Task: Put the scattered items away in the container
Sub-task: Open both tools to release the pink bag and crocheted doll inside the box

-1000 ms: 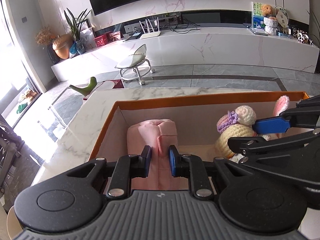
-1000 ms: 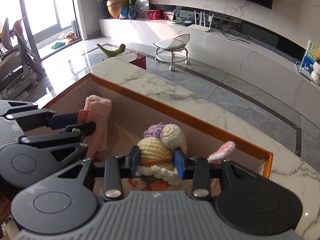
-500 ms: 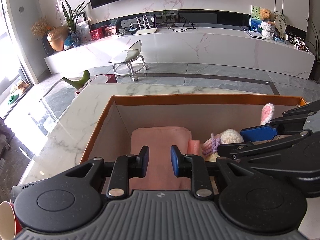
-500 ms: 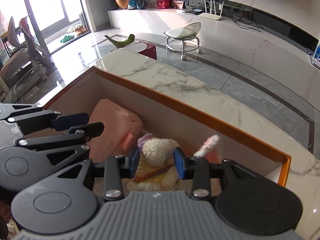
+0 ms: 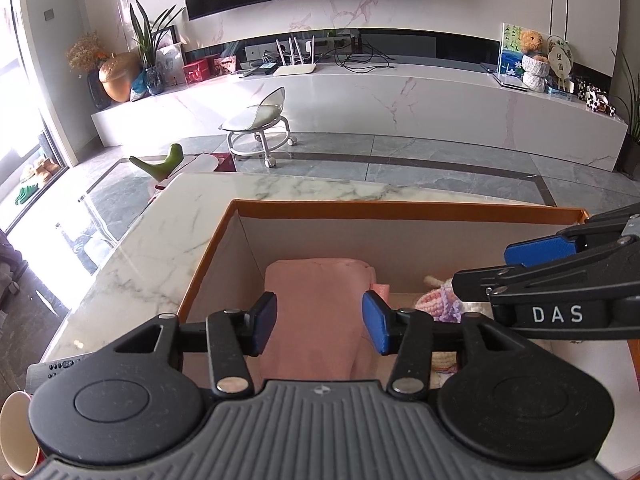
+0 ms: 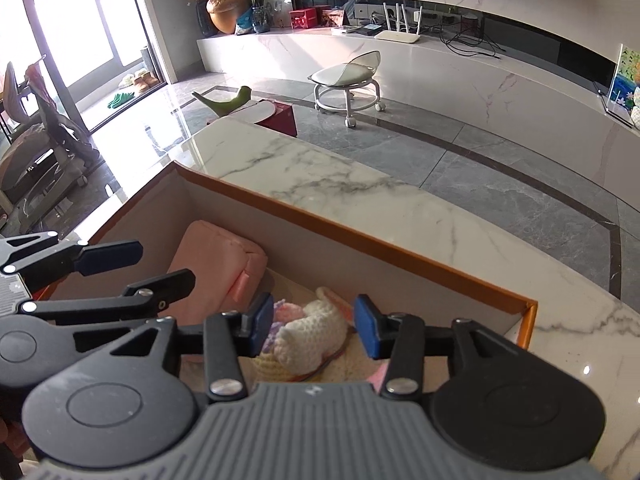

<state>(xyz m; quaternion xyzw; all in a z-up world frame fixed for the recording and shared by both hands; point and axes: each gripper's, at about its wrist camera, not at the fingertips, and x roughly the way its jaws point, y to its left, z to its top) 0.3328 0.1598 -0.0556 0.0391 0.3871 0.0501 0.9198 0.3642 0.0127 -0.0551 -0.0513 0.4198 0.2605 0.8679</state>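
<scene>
An open box with an orange rim (image 5: 400, 209) stands on the marble table; it also shows in the right wrist view (image 6: 360, 240). A pink pouch (image 5: 316, 304) lies flat on the box floor at the left, also seen in the right wrist view (image 6: 216, 264). A crocheted bunny doll (image 6: 308, 336) lies beside it at the right, partly hidden in the left wrist view (image 5: 436, 300). My left gripper (image 5: 320, 322) is open above the pouch, holding nothing. My right gripper (image 6: 308, 330) is open above the doll, holding nothing.
The marble table (image 5: 132, 264) surrounds the box. A paper cup (image 5: 18, 436) stands at the near left edge. Beyond the table are a grey tiled floor, a small wheeled stool (image 5: 260, 128) and a long white TV bench.
Both grippers let go: the pouch and the doll, held upright a second ago, now lie on the box floor. Both sets of jaws have opened wide and risen.
</scene>
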